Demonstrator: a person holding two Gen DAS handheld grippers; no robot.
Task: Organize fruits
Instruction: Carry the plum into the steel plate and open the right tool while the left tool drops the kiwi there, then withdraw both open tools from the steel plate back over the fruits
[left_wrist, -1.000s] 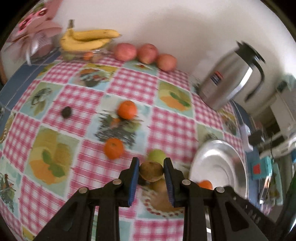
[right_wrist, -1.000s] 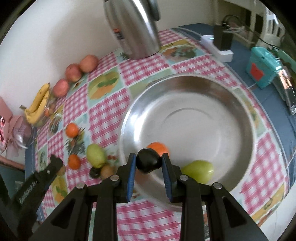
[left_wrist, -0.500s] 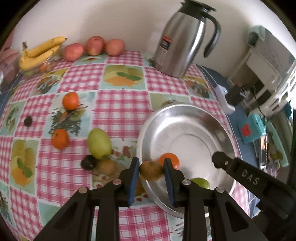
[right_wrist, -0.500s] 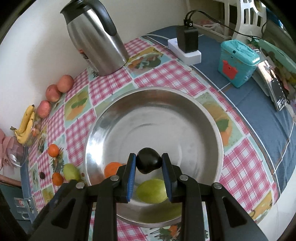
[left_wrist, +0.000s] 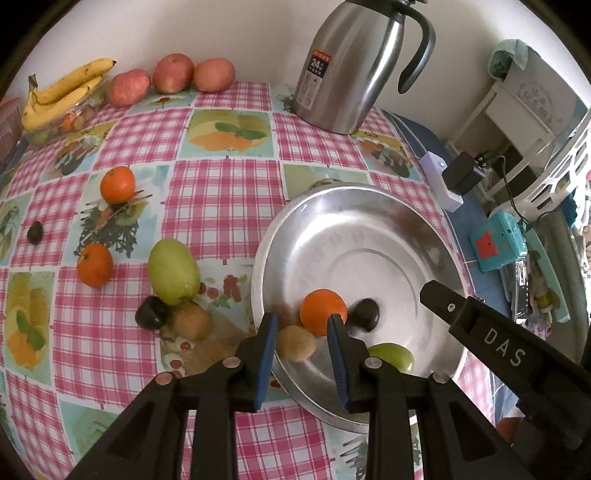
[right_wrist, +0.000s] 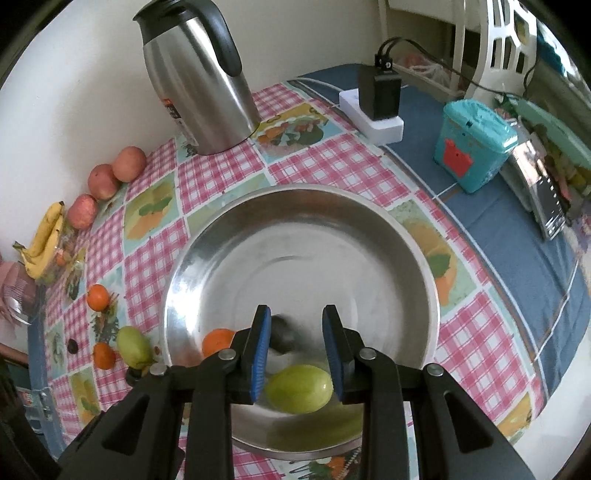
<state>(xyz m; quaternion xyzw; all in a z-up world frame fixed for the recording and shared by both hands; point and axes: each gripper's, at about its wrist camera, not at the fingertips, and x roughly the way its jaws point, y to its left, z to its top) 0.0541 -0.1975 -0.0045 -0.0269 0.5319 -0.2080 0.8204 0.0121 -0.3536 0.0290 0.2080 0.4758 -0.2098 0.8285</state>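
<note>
Left wrist view: the left gripper (left_wrist: 301, 345) has just been opening its jaws. The kiwi (left_wrist: 295, 343) sits loose between them at the near edge of the steel bowl (left_wrist: 369, 192), lower middle, beside a mandarin (left_wrist: 323, 312), a dark fruit (left_wrist: 365, 314) and a green fruit (left_wrist: 395, 356). Not in yet, on the cloth at left: two more mandarins (left_wrist: 117, 184), second green fruit (left_wrist: 173, 271), second kiwi (left_wrist: 192, 321), another dark one (left_wrist: 149, 317).

Right wrist view: the right gripper (right_wrist: 295, 347) has its jaws apart and holds nothing. I'd say not quite halfway.
</note>
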